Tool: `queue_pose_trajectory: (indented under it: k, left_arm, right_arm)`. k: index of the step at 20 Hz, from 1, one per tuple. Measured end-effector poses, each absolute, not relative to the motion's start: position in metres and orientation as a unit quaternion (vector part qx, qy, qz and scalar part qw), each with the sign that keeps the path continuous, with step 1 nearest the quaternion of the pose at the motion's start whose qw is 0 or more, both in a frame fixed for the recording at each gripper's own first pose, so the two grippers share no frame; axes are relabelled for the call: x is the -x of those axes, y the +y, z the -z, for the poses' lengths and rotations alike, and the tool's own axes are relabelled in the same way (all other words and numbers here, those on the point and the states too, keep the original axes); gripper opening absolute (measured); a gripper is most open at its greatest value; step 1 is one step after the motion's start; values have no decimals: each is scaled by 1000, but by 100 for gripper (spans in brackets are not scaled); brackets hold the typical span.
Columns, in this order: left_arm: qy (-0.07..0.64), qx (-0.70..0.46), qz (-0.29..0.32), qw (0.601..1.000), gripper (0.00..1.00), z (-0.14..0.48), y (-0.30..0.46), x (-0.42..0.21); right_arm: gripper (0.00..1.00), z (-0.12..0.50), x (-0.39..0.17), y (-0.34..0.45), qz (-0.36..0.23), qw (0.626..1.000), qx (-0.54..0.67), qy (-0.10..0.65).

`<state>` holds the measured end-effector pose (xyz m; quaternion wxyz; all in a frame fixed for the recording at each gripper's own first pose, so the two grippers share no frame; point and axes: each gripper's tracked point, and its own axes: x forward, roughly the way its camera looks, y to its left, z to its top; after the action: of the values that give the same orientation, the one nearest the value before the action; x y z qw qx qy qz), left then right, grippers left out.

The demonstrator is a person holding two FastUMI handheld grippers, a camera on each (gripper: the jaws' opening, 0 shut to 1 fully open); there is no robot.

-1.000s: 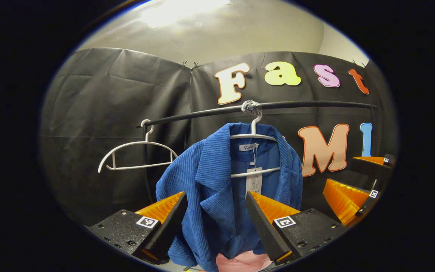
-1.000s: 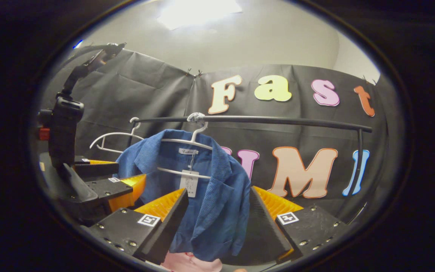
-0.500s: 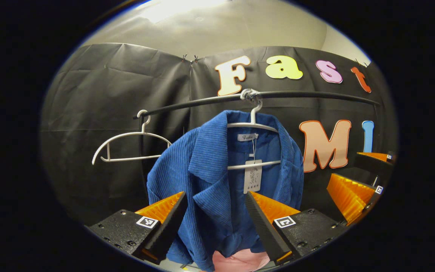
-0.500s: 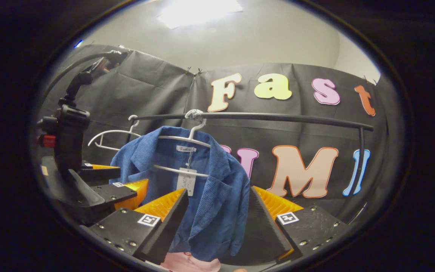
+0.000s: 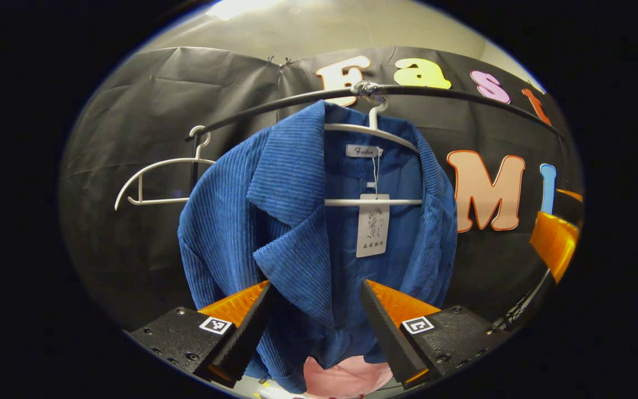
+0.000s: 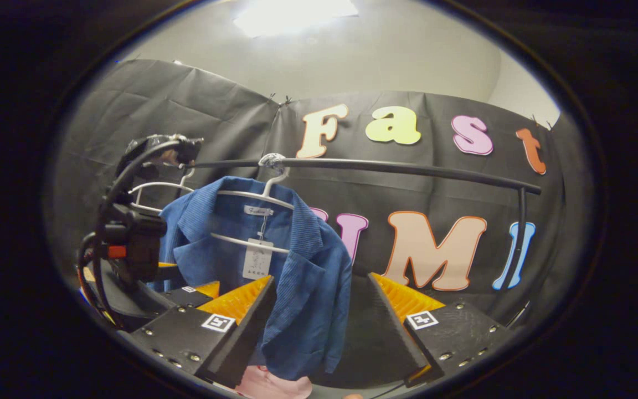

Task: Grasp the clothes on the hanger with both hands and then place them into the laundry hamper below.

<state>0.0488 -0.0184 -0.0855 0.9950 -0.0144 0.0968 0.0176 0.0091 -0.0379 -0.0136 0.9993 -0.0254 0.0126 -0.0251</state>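
Note:
A blue corduroy jacket point(image 5: 297, 233) point(image 6: 302, 288) hangs on a white hanger point(image 5: 371, 124) point(image 6: 258, 197) from a black rail point(image 5: 463, 97) point(image 6: 396, 166). A paper tag point(image 5: 372, 224) dangles inside its collar. My left gripper point(image 5: 314, 291) is open, its fingers on either side of the jacket's left lapel, close to the cloth. My right gripper point(image 6: 322, 285) is open too, with the jacket's right front edge between its fingers, a little farther off. Something pink point(image 5: 346, 377) point(image 6: 272, 385) lies below the jacket. The left gripper's body point(image 6: 136, 249) is seen at the left of the right gripper view.
An empty white hanger point(image 5: 158, 172) point(image 6: 153, 188) hangs at the rail's left end. The rail's upright post point(image 6: 518, 238) stands at the right. An orange finger of the other gripper point(image 5: 554, 241) sits at the right edge of the left gripper view.
Both grippers have come closer to the jacket, the left one much more: the jacket now looms large and high in its view. Both stay open.

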Motion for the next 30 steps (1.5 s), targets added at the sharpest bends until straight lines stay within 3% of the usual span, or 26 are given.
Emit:
queue_pose_trajectory:
  k: [3,5,9,16,17,20,30]
  left_arm:
    - [94,6,-37,995,92,90,-10,-64]
    - [92,3,-49,995,96,93,-5,-72]
    - [91,2,-57,994,76,97,3,-83]
    - [100,16,-57,993,6,98,14,-81]
    - [100,16,-49,994,7,96,11,-80]
    - [95,10,-28,995,0,90,8,-70]
    - [80,9,-4,997,2,53,13,-40]
  right_arm:
    - [97,17,-13,-42,30,999,27,14]
    - [96,21,-16,-44,31,999,27,17]
    - [99,25,-23,-44,30,999,25,20]
    - [97,39,-39,-32,13,999,14,28]
    - [97,41,-41,-30,11,999,13,30]
    - [97,51,-52,-22,4,999,8,40]
    - [96,79,-95,2,-19,998,-17,55]
